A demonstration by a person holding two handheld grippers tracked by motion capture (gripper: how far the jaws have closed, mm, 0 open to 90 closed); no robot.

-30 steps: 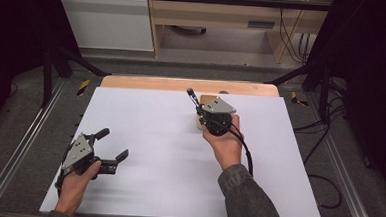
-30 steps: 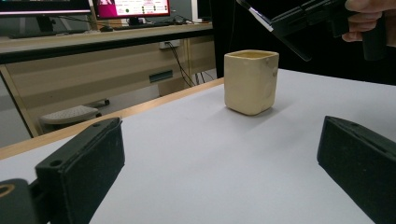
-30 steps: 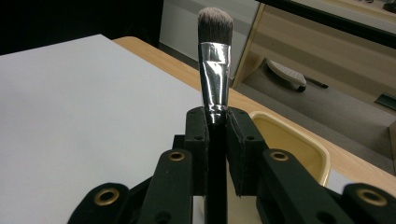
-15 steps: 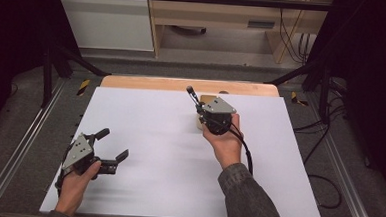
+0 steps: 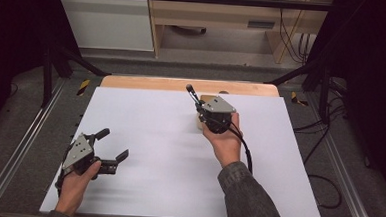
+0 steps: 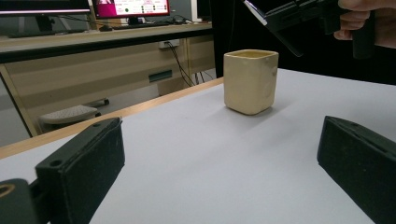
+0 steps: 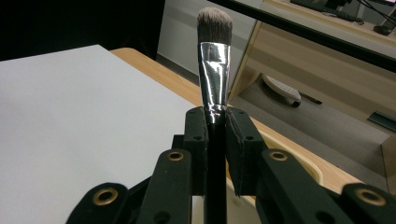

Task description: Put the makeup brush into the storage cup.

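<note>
We see the right tongs (image 7: 215, 123) clamped on a brush (image 7: 214, 70), seemingly just above the cup (image 6: 250, 80); the left tongs (image 5: 113, 145) gape apart, empty.

Wooden desk (image 6: 93, 70) with monitor (image 6: 132, 8) behind; keyboard (image 6: 70, 114) on the floor.

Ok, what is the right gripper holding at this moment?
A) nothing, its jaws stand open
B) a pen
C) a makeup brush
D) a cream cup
C: in the right gripper view the right gripper has its jaws shut on the dark handle of the brush, whose silver collar and grey bristles stick out past them; the cup stands free on the table.
</note>
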